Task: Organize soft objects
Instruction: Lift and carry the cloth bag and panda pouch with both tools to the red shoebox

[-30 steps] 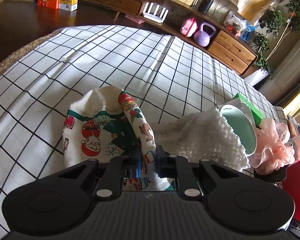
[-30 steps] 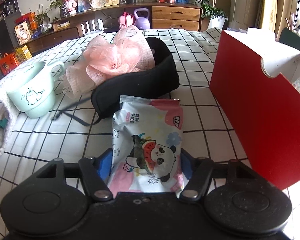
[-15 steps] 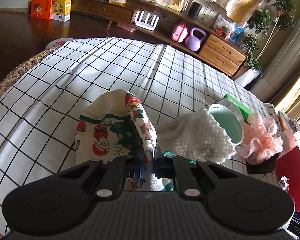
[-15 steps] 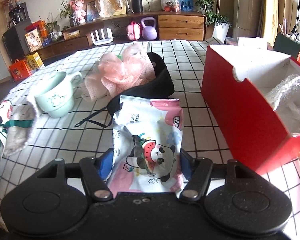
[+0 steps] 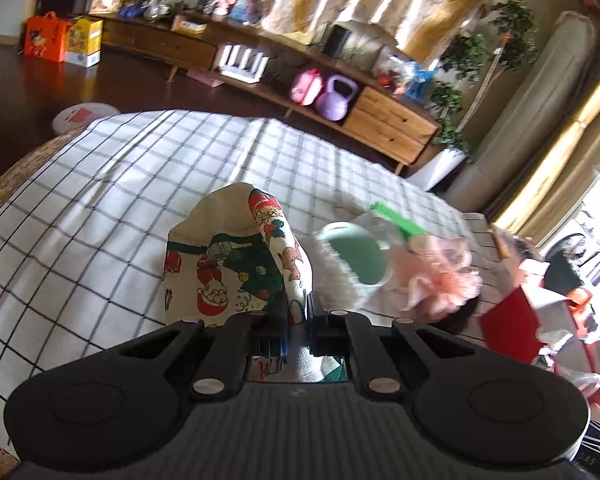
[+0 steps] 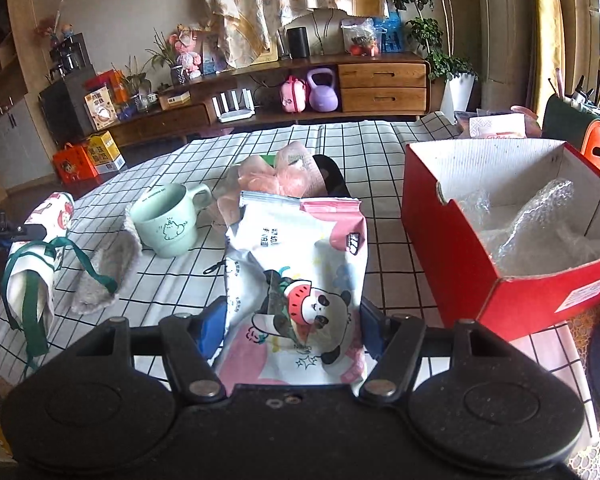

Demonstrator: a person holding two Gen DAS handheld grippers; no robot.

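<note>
Both hands had lifted their loads off the checked white tabletop [image 6: 380, 152] over the last second, so the room showed more widely in each wrist view than a moment earlier. The left tool [image 5: 298, 312] was pinched nearly together on a cream drawstring cloth bag printed with Christmas figures [image 5: 228, 264], which stood up from the jaws toward twelve o'clock; in the right wrist view that bag hung clear of the tabletop at nine o'clock, its green cord dangling. The right tool [image 6: 288, 320] was clamped on a white and pink soft pack with a panda print [image 6: 300, 280], jaws standing wide against its two sides. The open red cardboard box [image 6: 460, 248], holding crumpled clear plastic, had come nearer and now lay at three o'clock of the pack. Left on the tabletop were a mint green mug [image 6: 168, 224], a grey fleecy cloth [image 6: 104, 272] touching the mug's base, and a pink mesh bath puff [image 6: 284, 172] lying against something black. Both soft things seemed ready to be carried across, probably to the box.
</note>
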